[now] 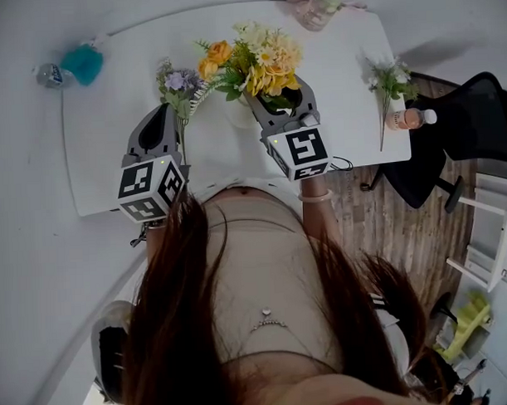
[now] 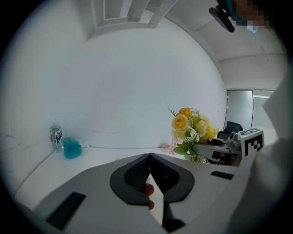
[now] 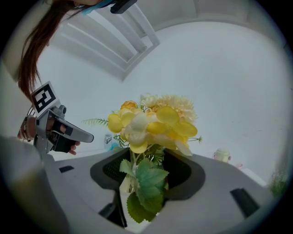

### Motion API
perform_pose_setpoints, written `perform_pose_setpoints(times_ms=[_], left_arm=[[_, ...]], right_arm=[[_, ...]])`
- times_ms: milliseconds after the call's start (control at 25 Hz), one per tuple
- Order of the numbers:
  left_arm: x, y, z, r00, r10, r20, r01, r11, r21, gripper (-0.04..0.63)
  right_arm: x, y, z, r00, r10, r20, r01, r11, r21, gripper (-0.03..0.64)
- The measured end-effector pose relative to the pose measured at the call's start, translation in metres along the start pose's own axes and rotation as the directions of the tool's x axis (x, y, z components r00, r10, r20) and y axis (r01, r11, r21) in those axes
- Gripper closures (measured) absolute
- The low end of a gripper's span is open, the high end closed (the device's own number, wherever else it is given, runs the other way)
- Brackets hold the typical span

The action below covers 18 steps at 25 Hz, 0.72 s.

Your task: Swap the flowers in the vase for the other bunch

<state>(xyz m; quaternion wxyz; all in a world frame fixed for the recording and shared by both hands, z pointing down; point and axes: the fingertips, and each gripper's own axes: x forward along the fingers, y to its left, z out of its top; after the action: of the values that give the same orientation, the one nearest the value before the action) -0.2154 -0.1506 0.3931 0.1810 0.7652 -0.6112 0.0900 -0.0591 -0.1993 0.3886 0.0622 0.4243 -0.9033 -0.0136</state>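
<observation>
Straddling the leafy stems of the ruffled yellow bouquet [image 1: 261, 60] in the smooth white vase [image 3: 124, 188], the right gripper [image 3: 146, 167] gapes without clamping them, while the left gripper [image 2: 149, 157] sits pinched shut beside a lavender sprig [image 1: 176, 82].

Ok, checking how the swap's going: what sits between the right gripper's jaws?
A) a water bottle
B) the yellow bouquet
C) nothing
B: the right gripper view shows the yellow bouquet, stems and leaves, between the parted jaws of the right gripper.
</observation>
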Motion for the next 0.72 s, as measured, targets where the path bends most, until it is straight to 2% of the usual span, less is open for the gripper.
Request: perform_pose_setpoints(times_ms=[320,720], left_arm=[[0.0005,-0.0055,-0.0026,1.0,-0.007,-0.004,0.007,1.0,0.01,0.592],[-0.0023,-0.0095,-0.0014,1.0,0.004,-0.001,-0.004,1.0,0.009,0.592]], right_arm=[[-0.0027,0.0053,-0.003,1.0,0.02,-0.021,-0.02,0.999,-0.03,0.376],[-0.0057,0.0081,-0.0077,0.995,0.07,-0.077,-0.071,0.997,-0.001,0.354]])
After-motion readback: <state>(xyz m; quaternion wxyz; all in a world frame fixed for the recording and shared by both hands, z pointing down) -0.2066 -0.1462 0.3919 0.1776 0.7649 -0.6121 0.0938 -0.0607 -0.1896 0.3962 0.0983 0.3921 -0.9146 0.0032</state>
